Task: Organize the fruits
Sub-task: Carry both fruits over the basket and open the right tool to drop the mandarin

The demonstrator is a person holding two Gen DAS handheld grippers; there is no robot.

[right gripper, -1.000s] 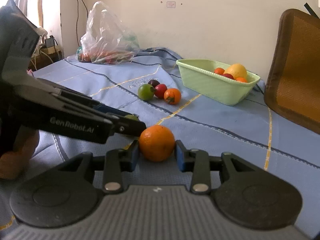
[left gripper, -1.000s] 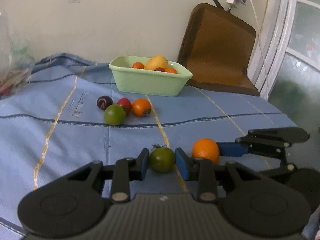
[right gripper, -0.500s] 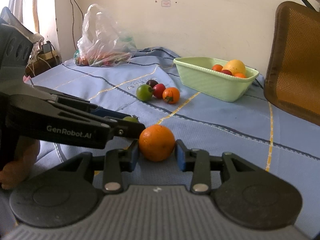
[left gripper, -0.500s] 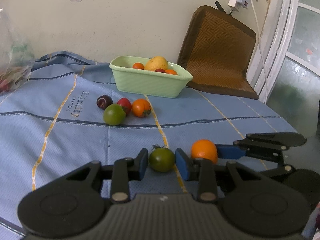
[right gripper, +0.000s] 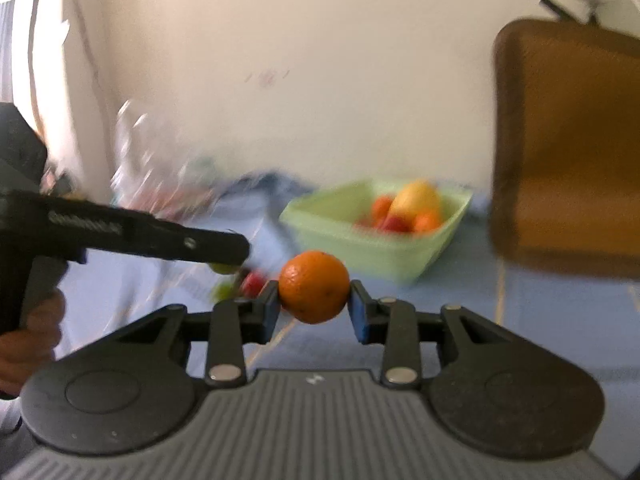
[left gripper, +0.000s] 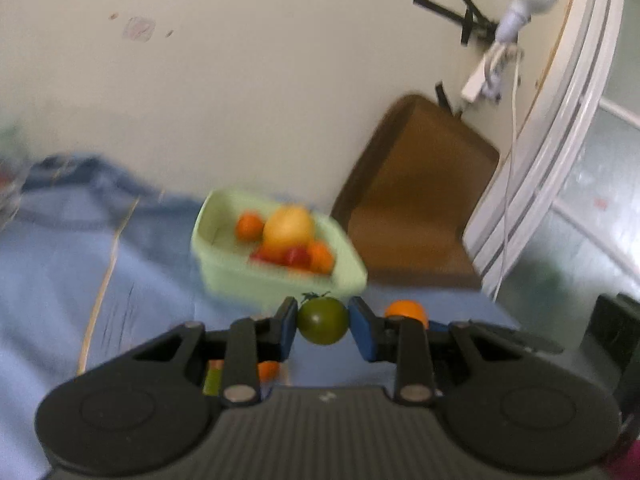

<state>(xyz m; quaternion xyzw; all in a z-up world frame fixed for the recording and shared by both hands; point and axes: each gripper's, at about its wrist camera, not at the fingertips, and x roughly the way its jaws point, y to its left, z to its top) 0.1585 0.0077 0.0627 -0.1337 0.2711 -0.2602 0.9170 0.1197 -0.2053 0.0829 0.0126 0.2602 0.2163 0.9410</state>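
My left gripper (left gripper: 323, 322) is shut on a dark green tomato (left gripper: 323, 321), held up off the blue cloth. My right gripper (right gripper: 313, 289) is shut on an orange (right gripper: 314, 286), also in the air. Ahead of both stands a pale green basin (left gripper: 276, 280) (right gripper: 360, 240) with a yellow fruit and several small orange and red ones inside. The orange (left gripper: 405, 311) shows just right of my left fingers. From the left of the right wrist view the left gripper (right gripper: 224, 254) reaches in, a hand on its handle. Loose fruits (right gripper: 252, 285) lie on the cloth, partly hidden and blurred.
A blue cloth (left gripper: 60, 264) covers the surface. A brown woven board (left gripper: 416, 196) leans on the wall to the right of the basin. A clear plastic bag (right gripper: 160, 176) sits far left. White cables and a window frame (left gripper: 532, 160) are at the right.
Both grippers have lifted their fruits off the cloth and moved forward toward the basin, which now looks nearer. The loose fruits have dropped below the fingers. The views are blurred by motion.
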